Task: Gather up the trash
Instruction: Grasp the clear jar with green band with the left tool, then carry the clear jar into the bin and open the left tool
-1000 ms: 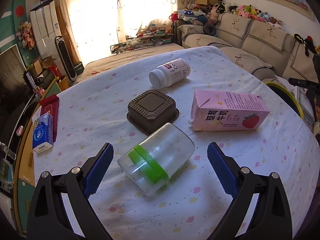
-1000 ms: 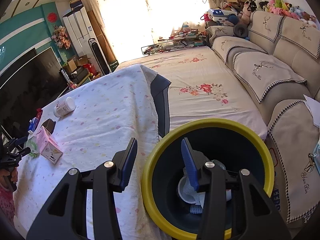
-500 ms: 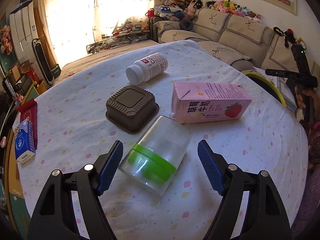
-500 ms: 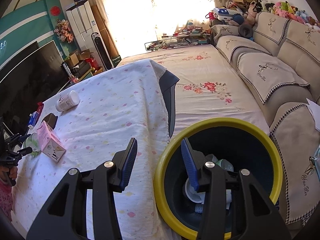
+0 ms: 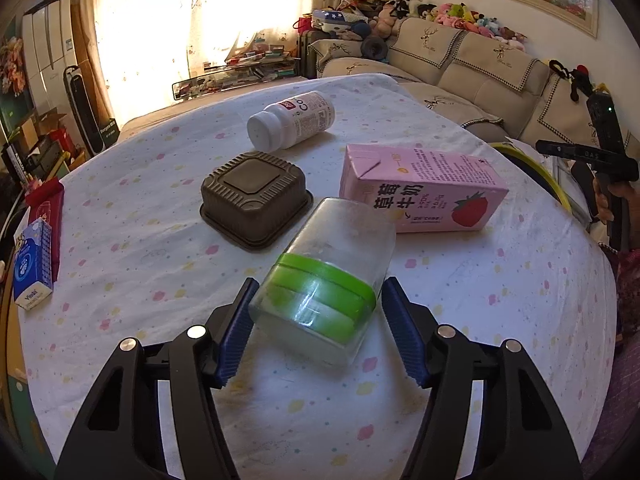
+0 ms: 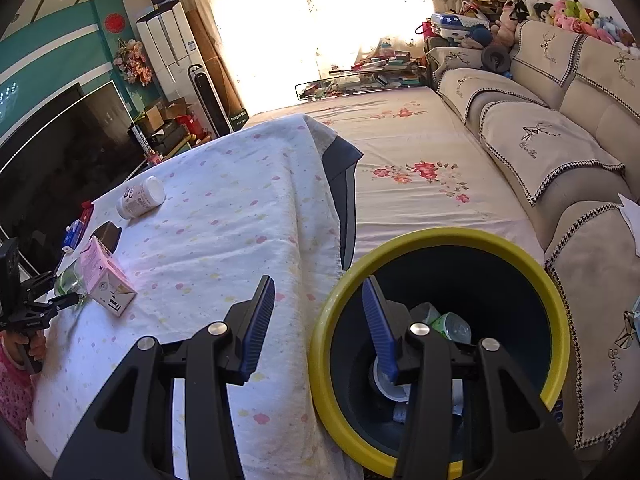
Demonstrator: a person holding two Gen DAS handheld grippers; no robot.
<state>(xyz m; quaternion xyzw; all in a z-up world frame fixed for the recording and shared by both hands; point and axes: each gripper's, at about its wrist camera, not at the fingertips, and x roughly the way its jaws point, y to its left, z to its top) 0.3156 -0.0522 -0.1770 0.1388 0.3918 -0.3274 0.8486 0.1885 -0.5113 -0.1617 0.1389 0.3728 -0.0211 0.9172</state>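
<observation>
Jaws of my left hand-held gripper (image 5: 316,320) are closing around the clear jar (image 5: 328,276), seemingly just touching; my right hand-held gripper (image 6: 320,322) hangs half-open, empty.

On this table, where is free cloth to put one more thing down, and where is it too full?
Free: the wide strip of cloth between the pink milk carton and the table edge beside the yellow-rimmed bin. Crowded: the middle, where the clear jar, brown box and white bottle lie close together.
</observation>
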